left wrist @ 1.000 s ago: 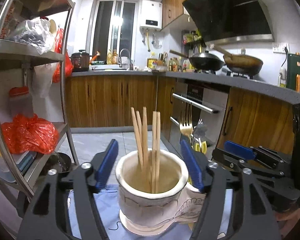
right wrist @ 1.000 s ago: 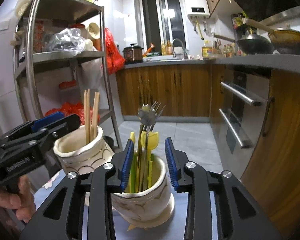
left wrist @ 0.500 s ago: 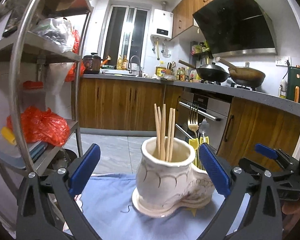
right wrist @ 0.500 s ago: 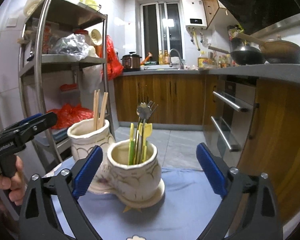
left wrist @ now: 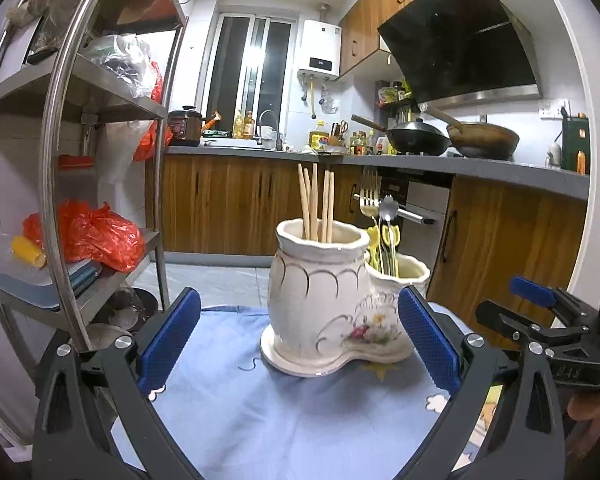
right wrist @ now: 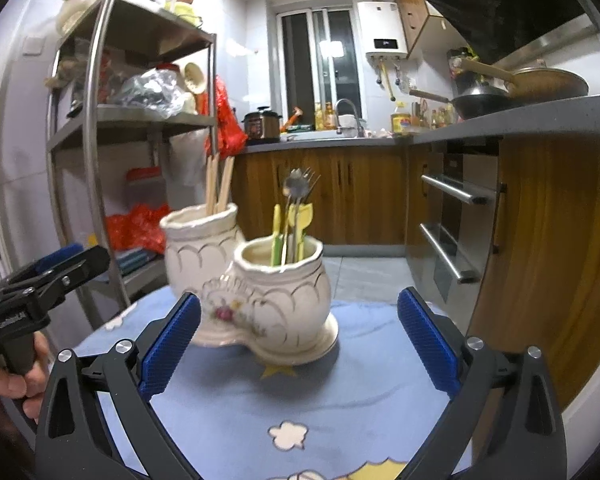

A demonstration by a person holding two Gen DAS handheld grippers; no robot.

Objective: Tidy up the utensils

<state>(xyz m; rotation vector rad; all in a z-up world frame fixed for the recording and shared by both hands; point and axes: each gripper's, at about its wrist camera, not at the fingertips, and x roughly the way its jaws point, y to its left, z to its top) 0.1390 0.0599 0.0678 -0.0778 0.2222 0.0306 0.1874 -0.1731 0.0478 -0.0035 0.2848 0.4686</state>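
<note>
Both grippers have just let go and backed off: the left gripper (left wrist: 298,338) and right gripper (right wrist: 299,342) now stand with jaws wide apart and empty. The two-cup ceramic holder (left wrist: 332,300) rests on the blue-clothed desk (left wrist: 260,408), chopsticks (left wrist: 315,202) in one cup, forks and spoon (right wrist: 298,200) in the other, so sorting looks finished. The cup interiors stay hidden, and the right view is blurred

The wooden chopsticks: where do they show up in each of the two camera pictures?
Left wrist view: the chopsticks stand at centre, in the taller pot nearest the camera.
Right wrist view: the chopsticks stand left of centre, in the rear pot.
Shared landmark: the white water heater on the far wall, in the right view.
</note>
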